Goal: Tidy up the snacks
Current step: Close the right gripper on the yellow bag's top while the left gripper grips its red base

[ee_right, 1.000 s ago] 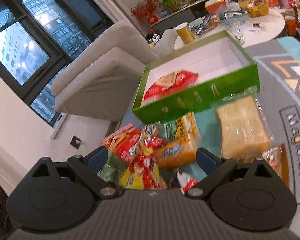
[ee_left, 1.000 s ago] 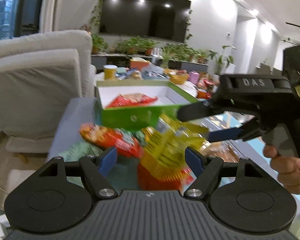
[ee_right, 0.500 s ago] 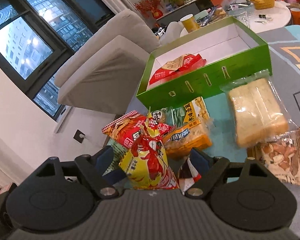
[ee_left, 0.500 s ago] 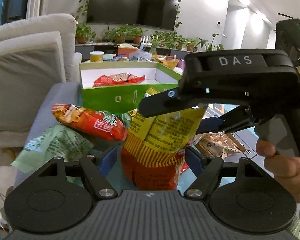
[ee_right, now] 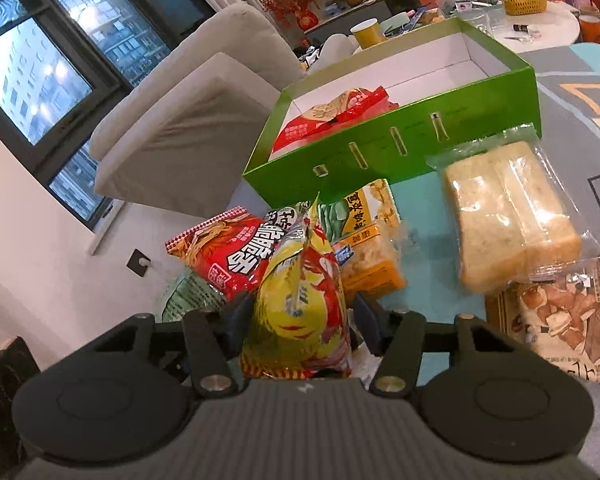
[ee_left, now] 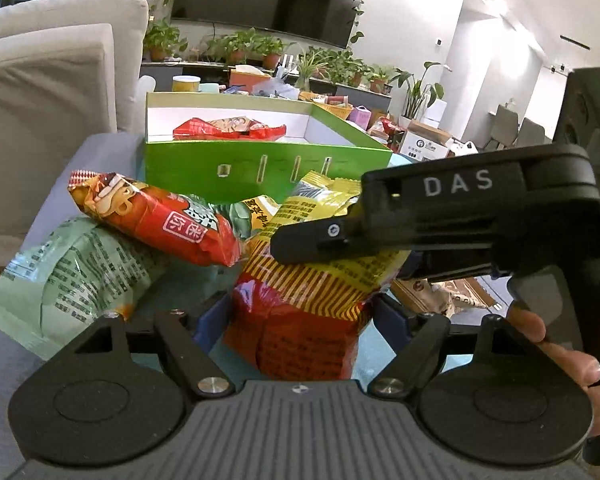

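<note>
Closing right gripper point(ee_right: 298, 320) on upright yellow bag point(ee_right: 300, 312) between its jaws, for boxing; left gripper point(ee_left: 296, 312) wide, steadying.

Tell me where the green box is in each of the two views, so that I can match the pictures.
Left wrist view: the green box is at upper centre, behind the heap of snack packets, with one red packet inside.
Right wrist view: the green box is at upper right of centre, seen more from above, with the same red packet inside.
Shared landmark: the grey armchair, to the left of the box.
</note>
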### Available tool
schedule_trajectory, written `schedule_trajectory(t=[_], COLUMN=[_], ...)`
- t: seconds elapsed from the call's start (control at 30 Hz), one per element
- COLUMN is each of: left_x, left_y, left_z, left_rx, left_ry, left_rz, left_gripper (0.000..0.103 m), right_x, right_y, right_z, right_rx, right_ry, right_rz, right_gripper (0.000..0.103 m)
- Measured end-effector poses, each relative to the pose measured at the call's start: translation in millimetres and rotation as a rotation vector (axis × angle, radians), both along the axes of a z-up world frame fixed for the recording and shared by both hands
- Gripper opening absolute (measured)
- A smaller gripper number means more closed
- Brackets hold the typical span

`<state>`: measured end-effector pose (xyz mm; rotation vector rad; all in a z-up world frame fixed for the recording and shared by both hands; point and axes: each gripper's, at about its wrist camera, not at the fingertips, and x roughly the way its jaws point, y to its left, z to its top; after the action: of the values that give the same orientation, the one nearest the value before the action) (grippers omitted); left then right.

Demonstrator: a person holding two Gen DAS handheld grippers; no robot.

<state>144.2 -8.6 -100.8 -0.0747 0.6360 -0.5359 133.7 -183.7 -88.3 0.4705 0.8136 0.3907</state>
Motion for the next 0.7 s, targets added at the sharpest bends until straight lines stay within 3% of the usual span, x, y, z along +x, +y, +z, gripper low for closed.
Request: schedule_trajectory(t=[0.17, 0.53, 0.7], left_x=[-6.1, -8.9, -14.6], left_y=[-4.2, 1.6, 4.0], left_z=[1.0, 1.2, 9.0], left_rx=[0.018, -0.014, -0.038], left_ry=[-0.025, -0.044, -0.053], left_rz=[-0.003, 0.007, 0.026], left_gripper=[0.072, 0.060, 0.057], right_x=[-1.2, -5.6, -7.7], right_y=[-3.1, -1.9, -6.1], right_z=[-1.2, 0.3, 3.9], right_rx=[0.024, 0.025, 0.076], right_ry=[0.000, -0.024, -0.016], right_rz=[-0.003, -0.005, 0.002], right_gripper=[0.060, 0.060, 0.059])
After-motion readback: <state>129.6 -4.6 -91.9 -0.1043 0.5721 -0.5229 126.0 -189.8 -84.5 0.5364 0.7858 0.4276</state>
